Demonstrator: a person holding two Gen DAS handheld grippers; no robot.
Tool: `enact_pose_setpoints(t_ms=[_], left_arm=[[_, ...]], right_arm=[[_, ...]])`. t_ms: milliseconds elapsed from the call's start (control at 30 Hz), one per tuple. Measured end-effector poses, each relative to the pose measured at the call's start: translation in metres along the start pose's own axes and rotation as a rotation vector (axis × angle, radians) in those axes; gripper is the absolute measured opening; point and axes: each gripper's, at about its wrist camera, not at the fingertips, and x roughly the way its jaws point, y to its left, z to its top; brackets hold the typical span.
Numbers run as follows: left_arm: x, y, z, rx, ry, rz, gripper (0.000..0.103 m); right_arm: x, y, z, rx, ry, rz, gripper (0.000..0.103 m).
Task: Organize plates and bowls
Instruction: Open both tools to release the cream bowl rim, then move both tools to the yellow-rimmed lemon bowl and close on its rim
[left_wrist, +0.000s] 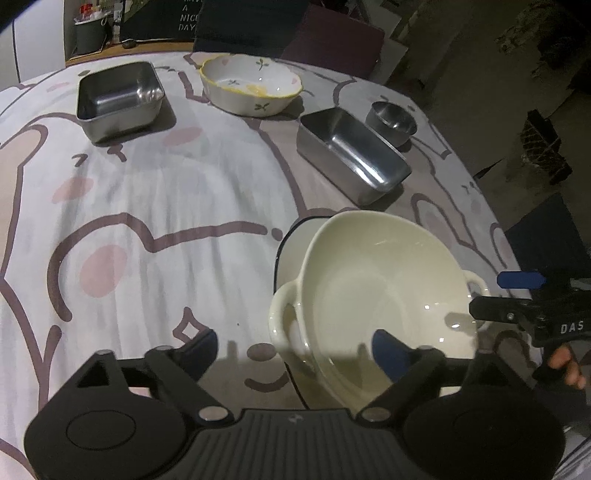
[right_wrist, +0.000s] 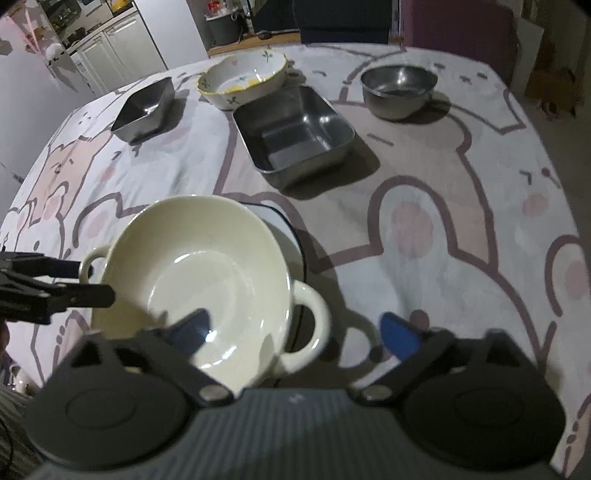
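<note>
L claw (left_wrist: 295, 349) & R claw (right_wrist: 295, 328) released; cream bowl (left_wrist: 384, 280) upright, handles left-right

Cream bowl (left_wrist: 384, 295), yellow-rimmed leaf-sprigged dish (left_wrist: 251, 85), pink-and-mauve cartoon tablecloth (left_wrist: 147, 206)

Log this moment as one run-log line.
left gripper: open | right gripper: open | cream bowl: released, on dark-rimmed plate
</note>
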Motion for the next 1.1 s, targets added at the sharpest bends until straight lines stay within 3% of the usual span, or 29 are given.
enact_pose_setpoints(t_ms=[67,333,600,800,1100], left_arm=[[-0.007,-0.004,0.001,0.016,-0.016,-0.002,0.103],[-0.045,-0.017,0.024,0.074,-0.145,0.017,0.103],[-0.079,-0.013,0.072,0.086,-0.303,0.033,0.103],[-0.081,0.011,0.117,-0.018,-0.375,0.032,0.103],[-0.053,0.054,0.185,-0.103,-0.430,0.031,0.102]], right_arm=[[-0.006,0.001,-0.001,-0.001,-0.020,-0.009,0.102],[-0.050,0.003,0.017,0.023,-0.192,-0.033,0.102],[-0.077,0.019,0.057,0.055,-0.350,-0.007,0.102],[-0.069,0.030,0.109,0.071,-0.426,0.006,0.103],[-0.023,0.037,0.196,0.078,-0.417,0.020,0.102]])
